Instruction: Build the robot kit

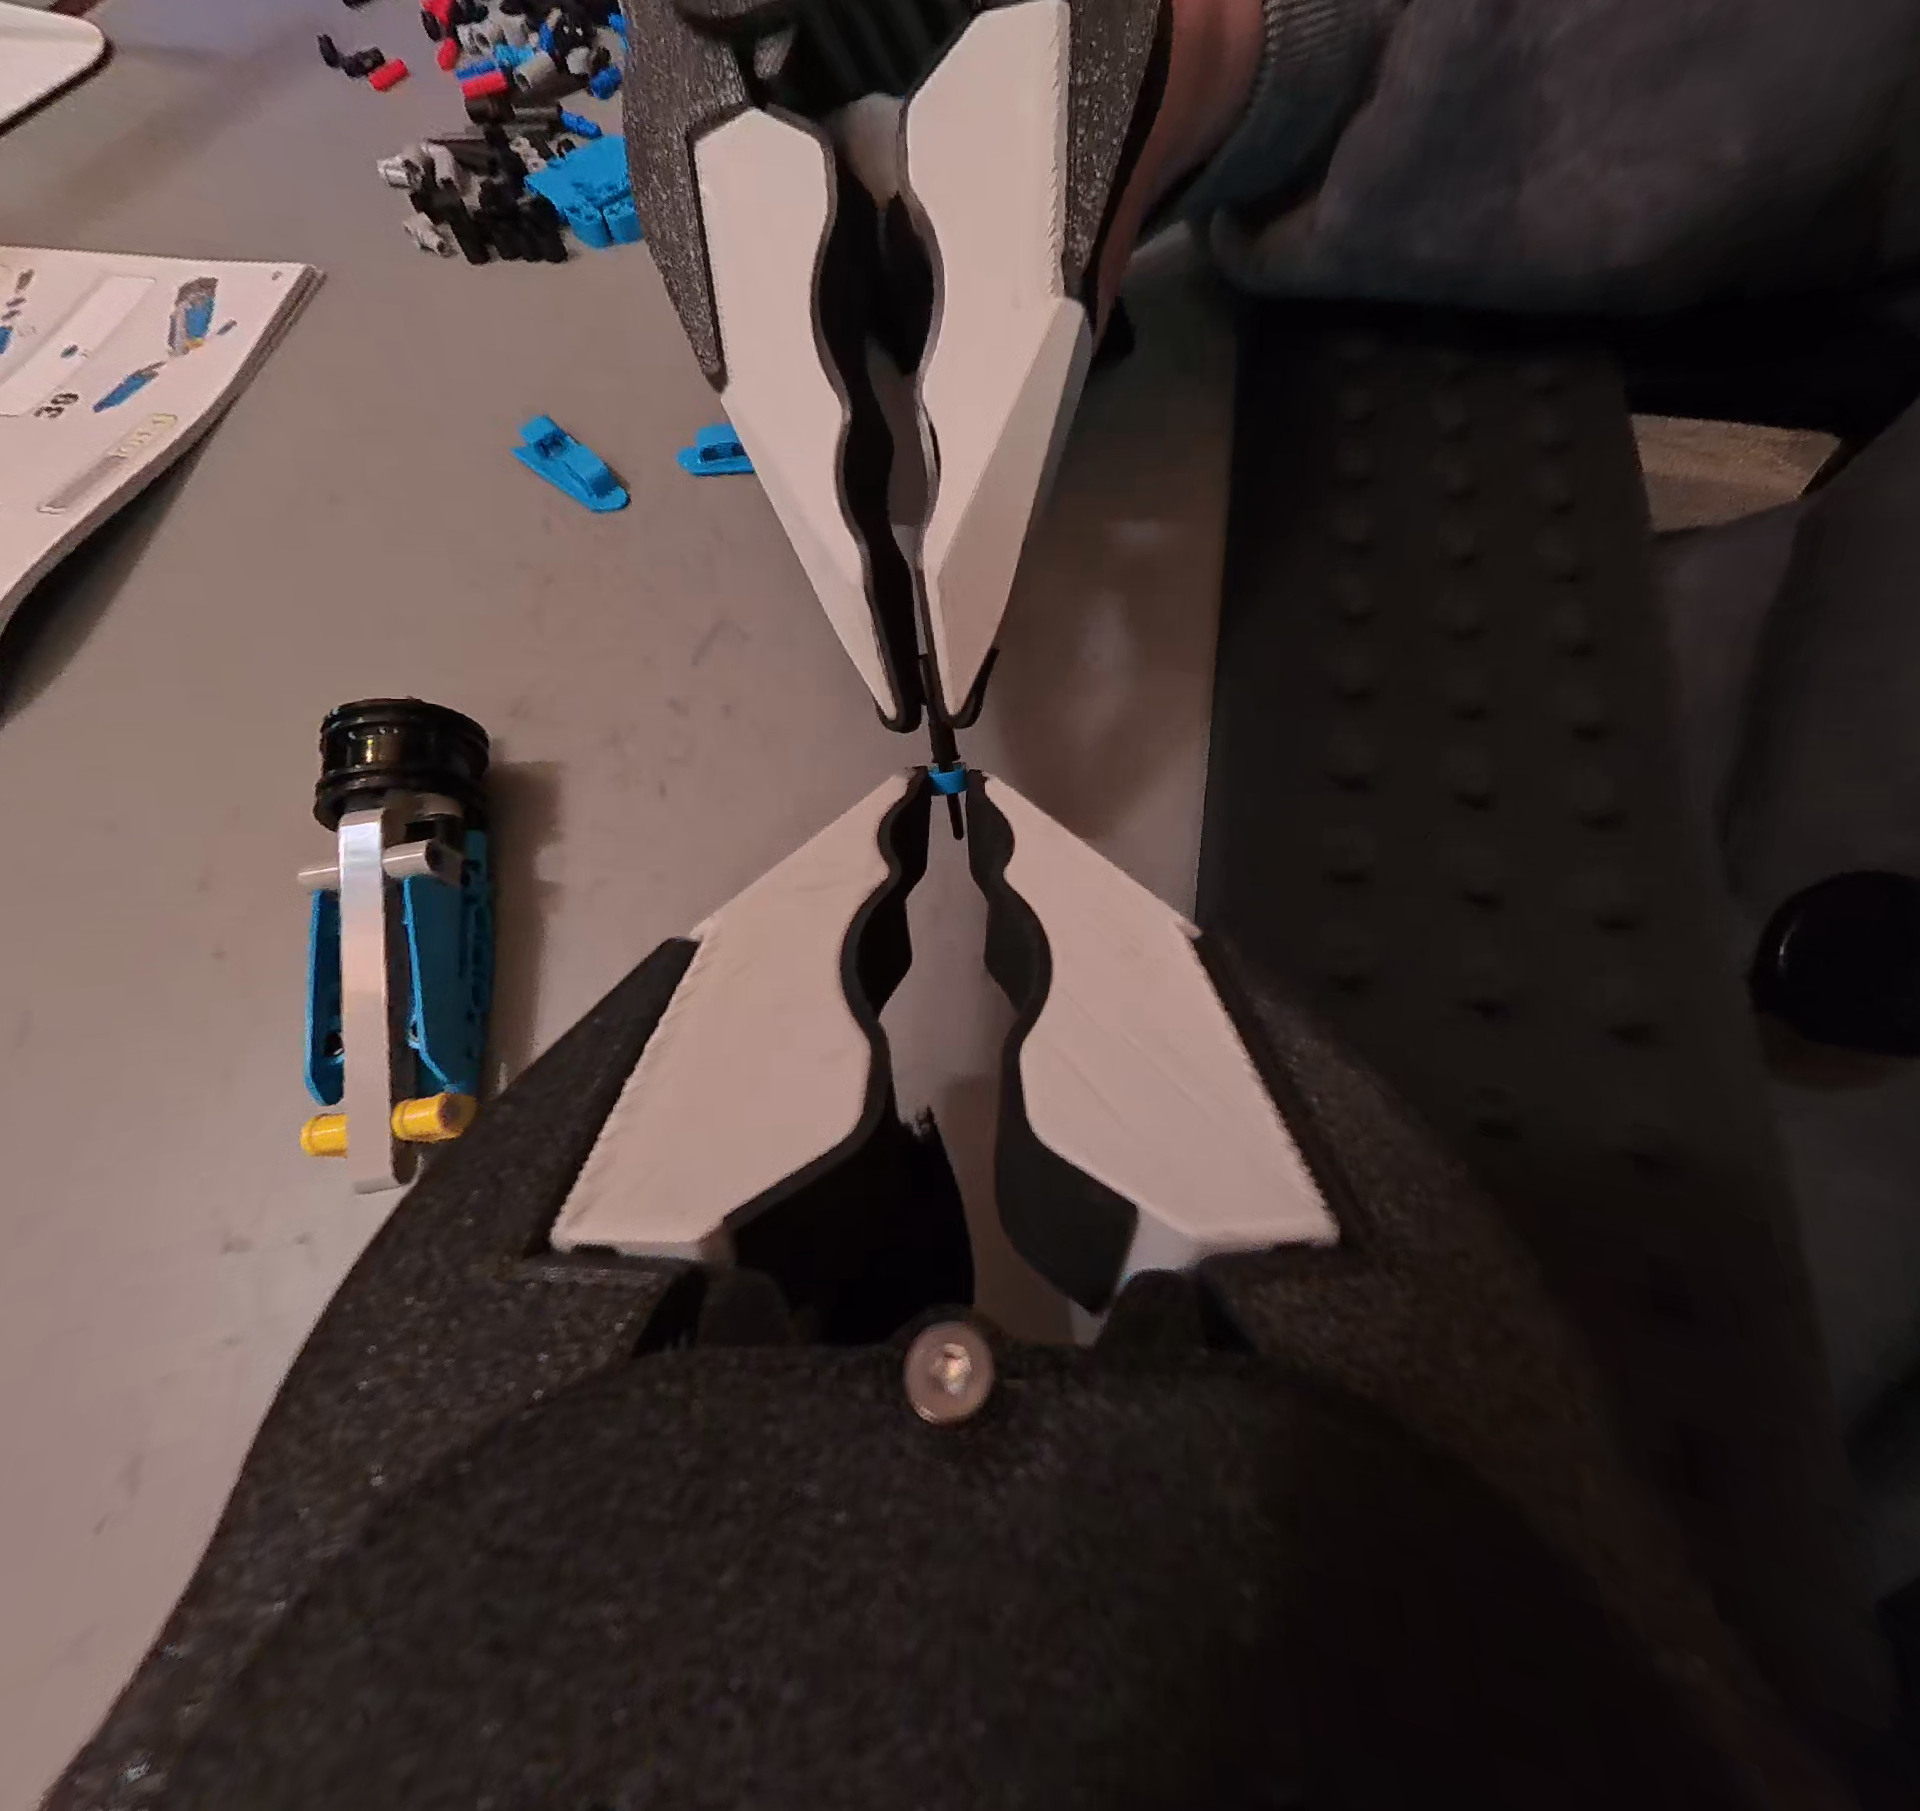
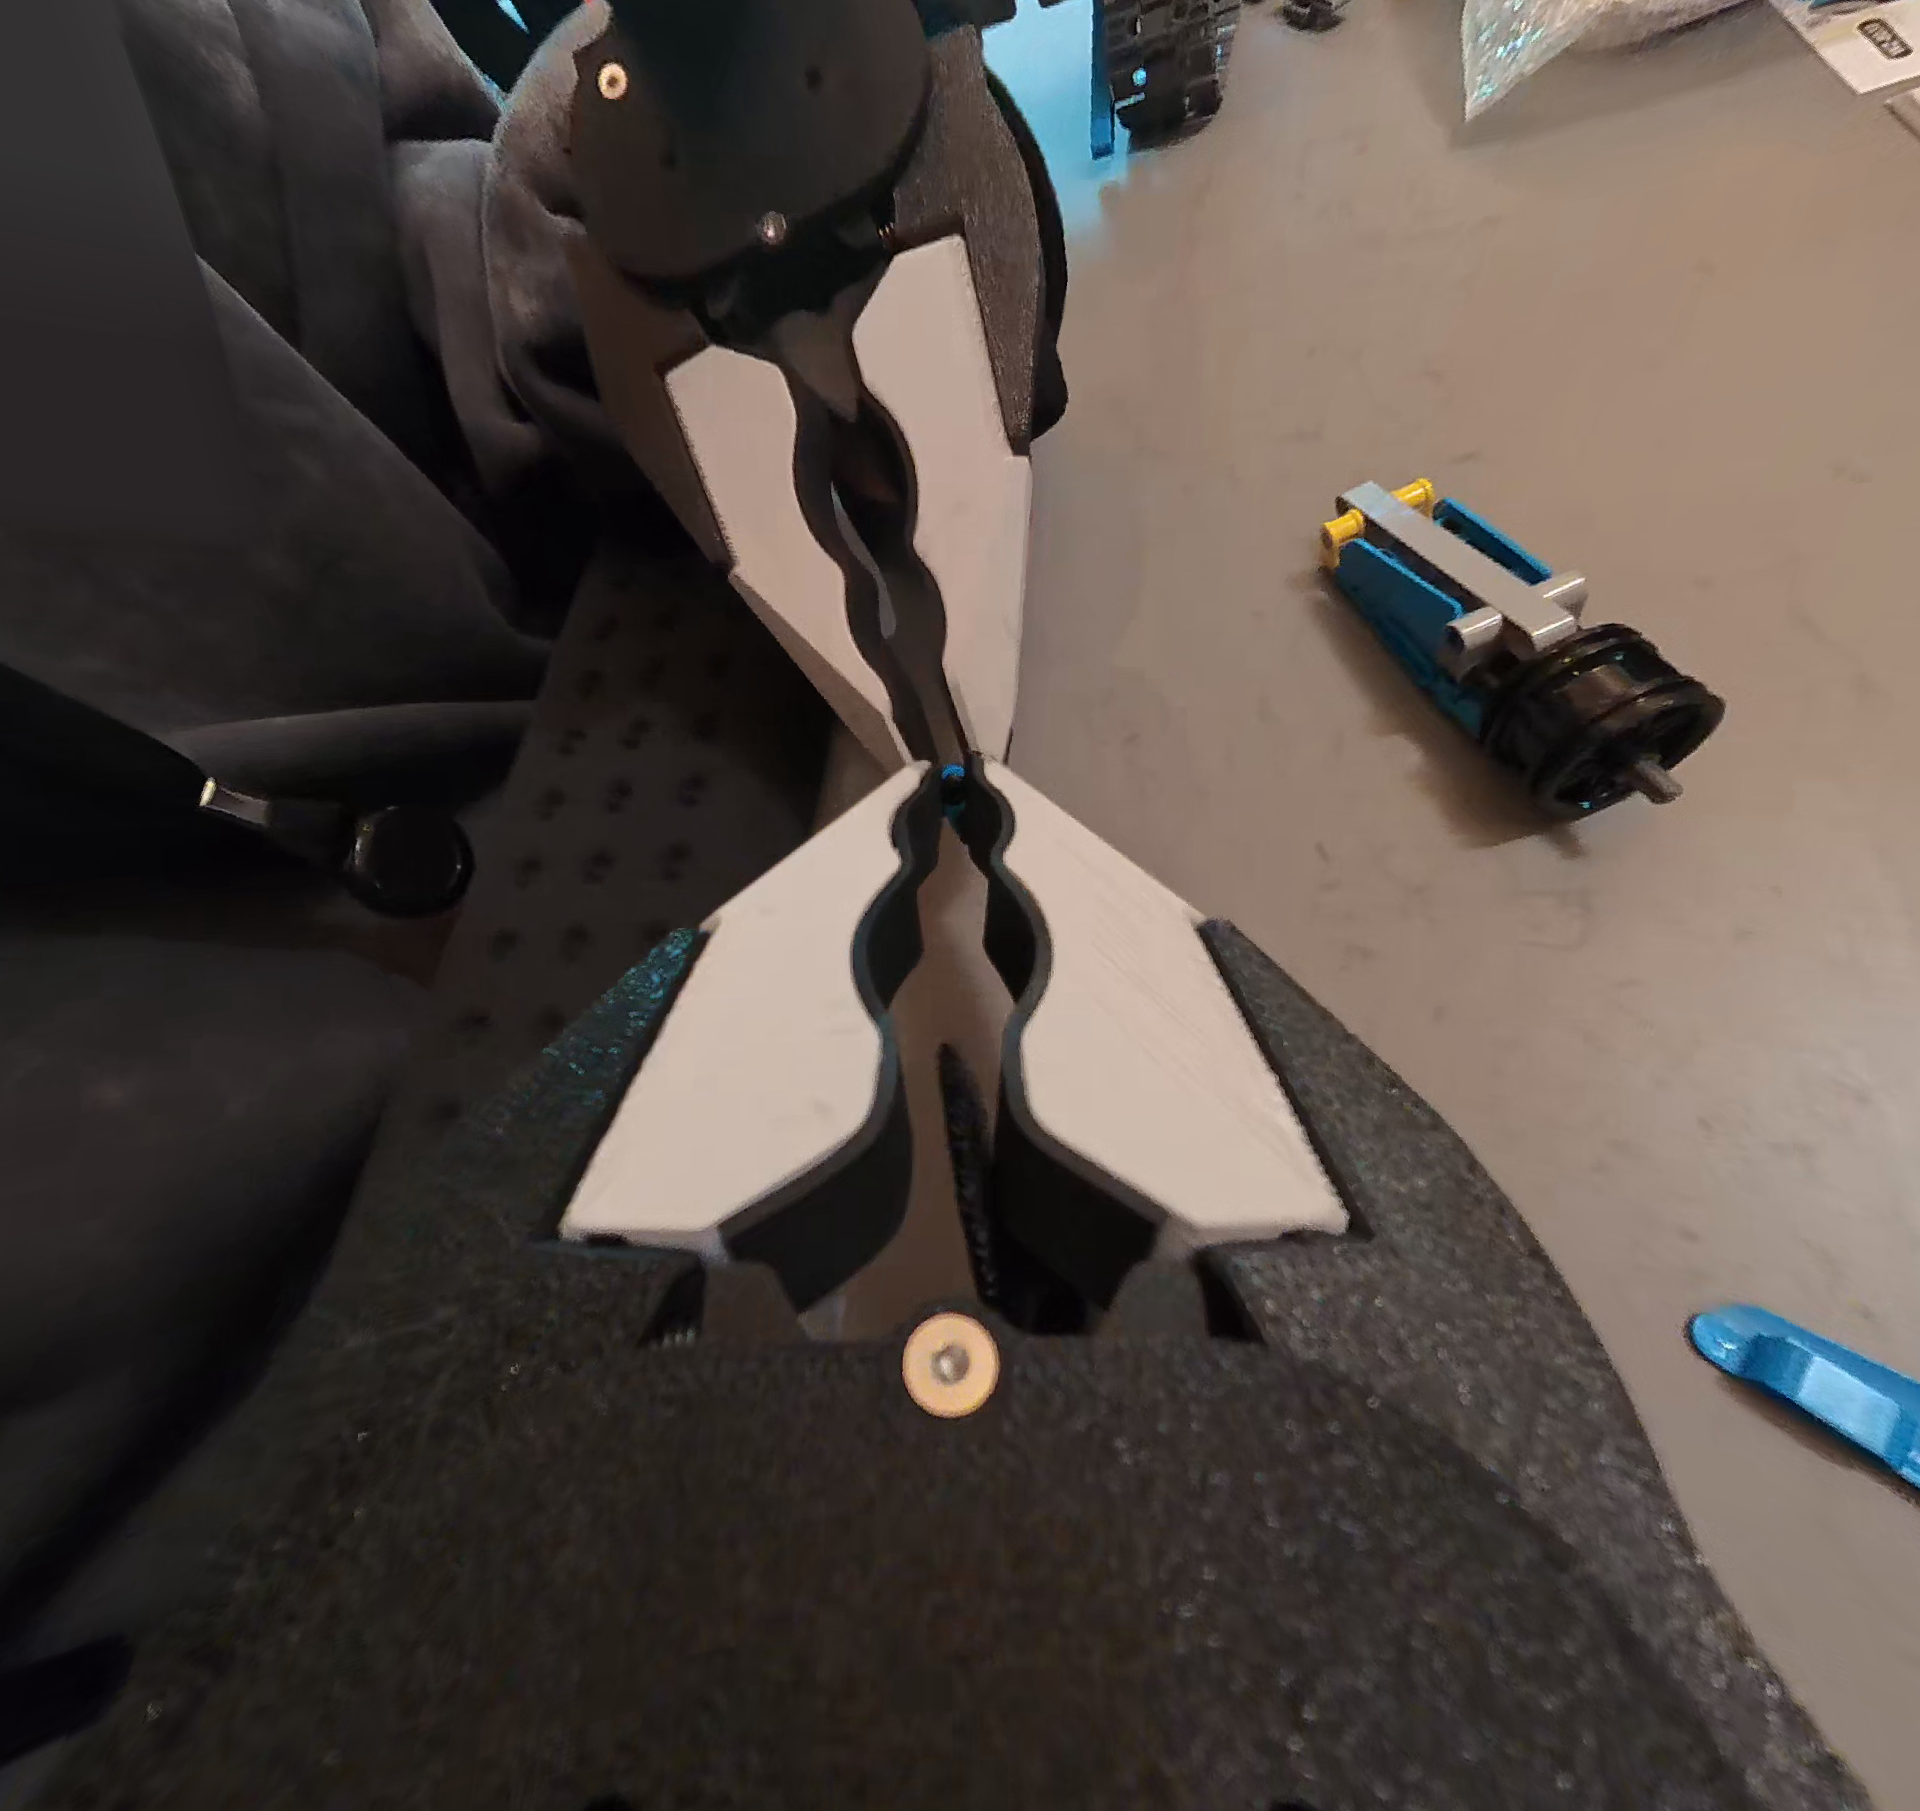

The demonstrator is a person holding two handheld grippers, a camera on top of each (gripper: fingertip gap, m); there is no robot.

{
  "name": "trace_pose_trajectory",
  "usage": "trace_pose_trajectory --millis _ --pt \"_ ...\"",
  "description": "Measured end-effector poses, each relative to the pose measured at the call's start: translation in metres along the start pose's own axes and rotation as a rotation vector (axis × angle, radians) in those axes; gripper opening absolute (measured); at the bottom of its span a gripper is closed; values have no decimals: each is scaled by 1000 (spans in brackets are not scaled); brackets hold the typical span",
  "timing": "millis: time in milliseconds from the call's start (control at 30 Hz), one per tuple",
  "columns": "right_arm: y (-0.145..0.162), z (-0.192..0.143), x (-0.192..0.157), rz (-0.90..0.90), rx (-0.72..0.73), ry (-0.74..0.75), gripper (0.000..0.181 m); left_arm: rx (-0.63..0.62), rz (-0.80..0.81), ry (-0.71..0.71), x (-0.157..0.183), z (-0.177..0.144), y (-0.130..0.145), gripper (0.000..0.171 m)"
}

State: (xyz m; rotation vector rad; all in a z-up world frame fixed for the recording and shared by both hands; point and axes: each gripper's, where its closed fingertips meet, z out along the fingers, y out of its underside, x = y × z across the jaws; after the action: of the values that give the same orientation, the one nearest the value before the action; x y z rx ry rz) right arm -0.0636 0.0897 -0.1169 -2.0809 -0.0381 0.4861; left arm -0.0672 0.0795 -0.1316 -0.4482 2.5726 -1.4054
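The left gripper [image 1: 943,793] has its jaws pressed nearly together on a small blue bush [image 1: 945,780] that sits on a thin black axle [image 1: 940,738]. The right gripper [image 1: 938,712] meets it tip to tip from straight ahead, its jaws closed on the far end of that same axle, so the little rod spans the short gap between the two pairs of white fingers [image 1: 790,1034]. In the right wrist view the same meeting shows from the other side: the right gripper [image 2: 951,795] pinches at the axle, with only a speck of the blue bush [image 2: 951,774] visible between the tips and the left gripper [image 2: 956,748] just beyond. Both hold their piece over the edge of the grey table [image 1: 520,618]. To the left of the left jaws, on the table, lies a small blue assembly [image 1: 400,940] with a black wheel hub, a white beam and yellow pins. Farther out ahead and to the left lie two loose blue pieces [image 1: 571,462], a heap of small black, red and blue parts [image 1: 509,99] and an open instruction booklet [image 1: 125,390]. To the right of the jaws is a dark perforated chair seat [image 1: 1455,722] and a grey sleeve [image 1: 1558,99].
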Motion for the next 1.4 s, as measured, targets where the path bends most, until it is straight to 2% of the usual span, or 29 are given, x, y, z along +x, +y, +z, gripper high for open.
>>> trace_pose_trajectory --millis 600,1400 --pt "-1 -2 5 11 50 3 4 42 -28 -31 -7 -5 -5 4" --pt "7 5 8 -15 0 35 4 -11 9 -60 -7 0 1 3"
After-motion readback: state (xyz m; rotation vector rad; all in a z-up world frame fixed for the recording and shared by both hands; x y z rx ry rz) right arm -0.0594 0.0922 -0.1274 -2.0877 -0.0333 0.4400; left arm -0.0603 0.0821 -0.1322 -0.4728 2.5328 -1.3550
